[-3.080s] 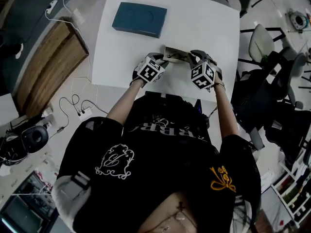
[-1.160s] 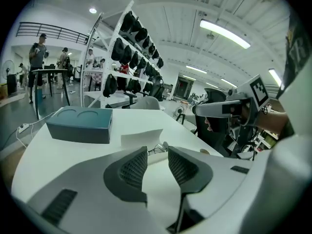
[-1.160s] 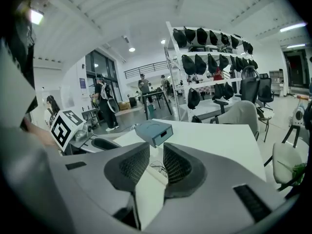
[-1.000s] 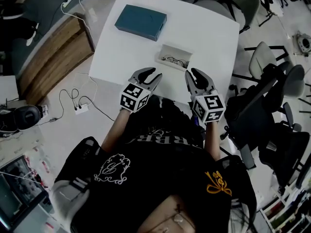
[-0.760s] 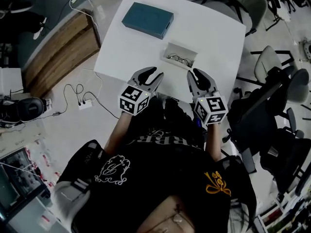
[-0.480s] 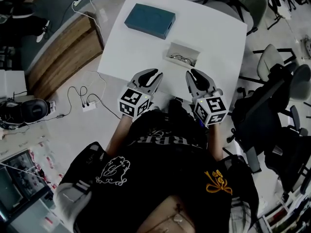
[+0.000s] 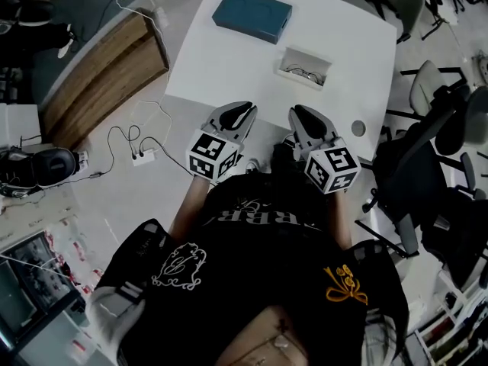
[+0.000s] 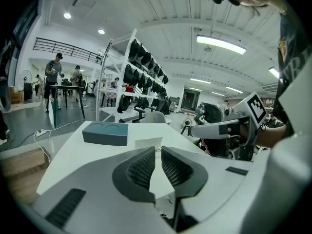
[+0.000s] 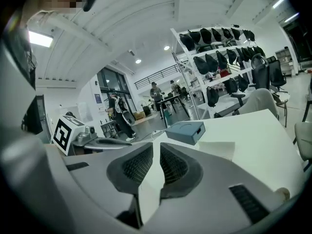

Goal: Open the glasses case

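Observation:
The white glasses case [image 7: 306, 66] lies open on the white table [image 7: 229, 75], with glasses inside it. Both grippers hover apart from it over the table's near edge, close to the person's body. My left gripper [image 7: 245, 110] is closing, only a thin gap remains between its pads, and nothing sits in that gap. My right gripper [image 7: 296, 113] is closing too and is just as empty. The left gripper view has the case [image 8: 148, 142] far beyond the left gripper [image 8: 157, 150]. In the right gripper view the case [image 9: 214, 149] lies past the right gripper [image 9: 156, 147].
A blue box [image 7: 252, 15] lies at the table's far left. A small round thing [image 7: 358, 129] sits near the right front corner. A wooden bench [image 7: 99, 75] and floor cables [image 7: 141, 155] are to the left, and office chairs [image 7: 427, 143] to the right.
Both grippers have drawn back from the open case toward the person, and their jaws have narrowed. The case has stayed on the table.

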### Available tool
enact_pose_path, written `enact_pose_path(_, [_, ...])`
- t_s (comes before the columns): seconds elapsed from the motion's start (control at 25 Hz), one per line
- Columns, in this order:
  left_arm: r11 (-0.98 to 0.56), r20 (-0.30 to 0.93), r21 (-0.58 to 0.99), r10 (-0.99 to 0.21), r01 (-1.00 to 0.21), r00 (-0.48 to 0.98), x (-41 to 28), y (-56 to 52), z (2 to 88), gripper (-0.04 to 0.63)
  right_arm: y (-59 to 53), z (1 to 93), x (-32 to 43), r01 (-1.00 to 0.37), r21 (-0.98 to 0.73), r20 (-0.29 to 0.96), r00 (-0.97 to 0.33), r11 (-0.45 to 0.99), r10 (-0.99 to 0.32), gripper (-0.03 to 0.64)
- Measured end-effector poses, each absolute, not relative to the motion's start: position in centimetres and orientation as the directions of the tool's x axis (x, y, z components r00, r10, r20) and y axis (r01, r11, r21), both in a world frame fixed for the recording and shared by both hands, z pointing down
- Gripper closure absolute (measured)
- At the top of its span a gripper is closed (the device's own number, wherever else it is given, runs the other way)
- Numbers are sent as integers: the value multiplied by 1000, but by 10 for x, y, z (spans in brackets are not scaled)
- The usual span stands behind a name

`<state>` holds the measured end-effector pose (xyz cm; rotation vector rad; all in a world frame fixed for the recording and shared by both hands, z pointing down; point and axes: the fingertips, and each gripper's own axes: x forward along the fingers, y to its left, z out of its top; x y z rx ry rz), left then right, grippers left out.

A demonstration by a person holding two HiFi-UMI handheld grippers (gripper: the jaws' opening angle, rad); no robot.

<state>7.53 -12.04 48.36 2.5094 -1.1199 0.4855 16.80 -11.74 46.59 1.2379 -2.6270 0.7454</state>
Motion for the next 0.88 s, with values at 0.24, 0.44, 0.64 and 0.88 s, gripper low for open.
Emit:
enact_pose_path(0.24, [-638,422,187,-635,-747,648,49,-71,478,549,-66,463,137,-754,-373,331,-652,540,-682,603])
enact_pose_path(0.44, [-649,406,203,-626,-733,666,32,-31,472,552,-27,460,116,-746,-393,319,-659,537,-682,603])
enact_pose_path(0.64, [-671,392,206,-610,-712,689,30,0,470,552,4,457,107,-750,-372,312,-656,547,-688,603])
enact_pose_path(0.88, [-697,373,207,-592,-687,714,37,25,469,554,24,452,113,-753,-398,280,-643,524,-713,604])
